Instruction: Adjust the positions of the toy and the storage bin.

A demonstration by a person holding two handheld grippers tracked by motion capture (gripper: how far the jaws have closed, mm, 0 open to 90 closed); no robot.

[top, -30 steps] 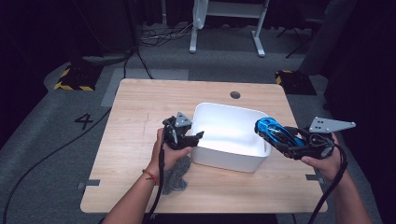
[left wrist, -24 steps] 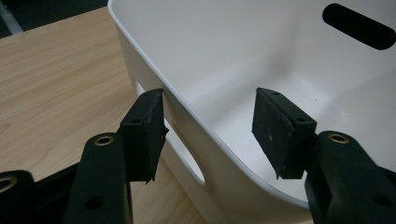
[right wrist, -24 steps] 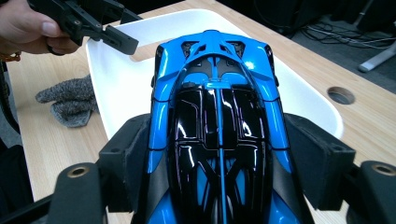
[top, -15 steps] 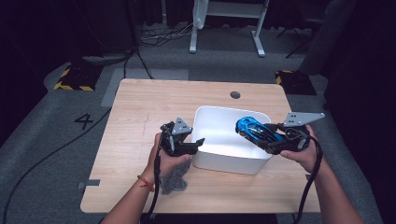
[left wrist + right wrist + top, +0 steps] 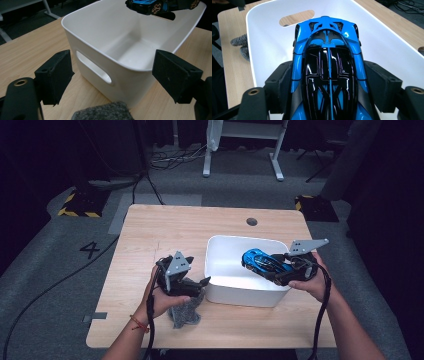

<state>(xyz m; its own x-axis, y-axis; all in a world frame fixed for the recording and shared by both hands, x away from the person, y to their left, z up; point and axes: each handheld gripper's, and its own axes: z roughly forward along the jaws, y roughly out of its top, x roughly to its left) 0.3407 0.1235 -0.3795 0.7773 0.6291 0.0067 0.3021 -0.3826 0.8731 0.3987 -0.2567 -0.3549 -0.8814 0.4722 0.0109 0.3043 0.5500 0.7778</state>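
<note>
A blue and black toy car (image 5: 264, 262) (image 5: 328, 67) (image 5: 150, 5) hangs over the inside of a white bin (image 5: 220, 282) (image 5: 100, 47) (image 5: 262, 37). My right gripper (image 5: 277, 266) (image 5: 329, 87) is shut on the car's sides, its jaws pressing both flanks. My left gripper (image 5: 195, 284) (image 5: 116, 75) stands open at the bin's left wall, jaws wide apart with nothing between them. A grey fuzzy cloth (image 5: 186, 312) (image 5: 102, 112) (image 5: 241, 45) lies on the table under the left gripper, beside the bin.
The wooden table (image 5: 150, 235) has a round cable hole (image 5: 251, 221) at the back. The bin has an oval handle slot (image 5: 93, 67) in its near wall. Cables (image 5: 322, 310) trail from both grippers toward the table's front edge.
My right gripper has carried the blue car leftward from beside the bin's right rim to over its inside. The left gripper has shifted slightly toward the bin.
</note>
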